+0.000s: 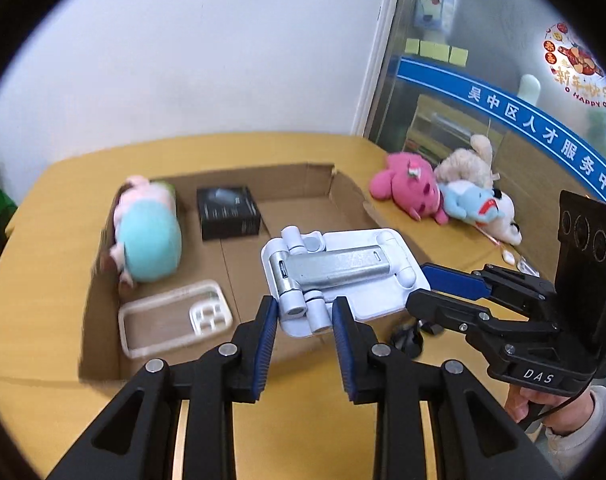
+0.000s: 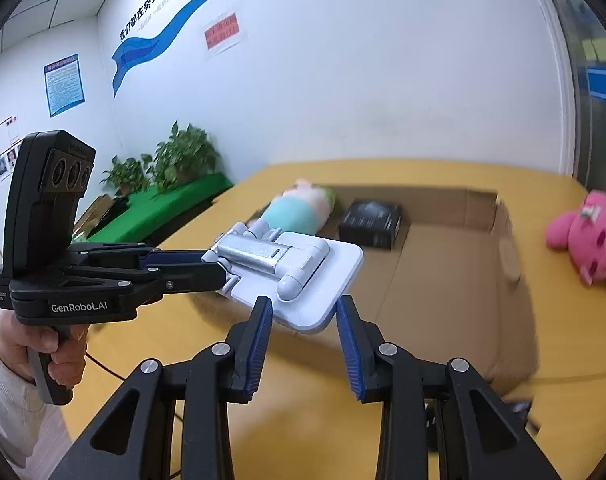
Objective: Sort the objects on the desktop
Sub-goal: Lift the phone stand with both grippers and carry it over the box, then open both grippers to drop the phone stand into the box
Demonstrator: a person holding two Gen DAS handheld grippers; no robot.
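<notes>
On the yellow bench we count one shallow cardboard box lying near its far edge. Going left to right inside the box, we see one pink-and-teal plush toy against the left wall, one clear phone case in the near left corner, and one black carton toward the back wall.

Over the near wall of the box, one white phone stand with a silver hinged arm hangs in the air. Our left gripper holds it: the fingers sit narrow around the hinge end of the stand, and the right wrist view shows them clamped on that end. Our right gripper comes next, its fingers held apart on either side of the stand's flat plate edge, and we cannot tell whether they touch it.

Toward the bench's right edge, outside the box, we count three more plush toys lying together: one pink, one cream and one light blue and white.
</notes>
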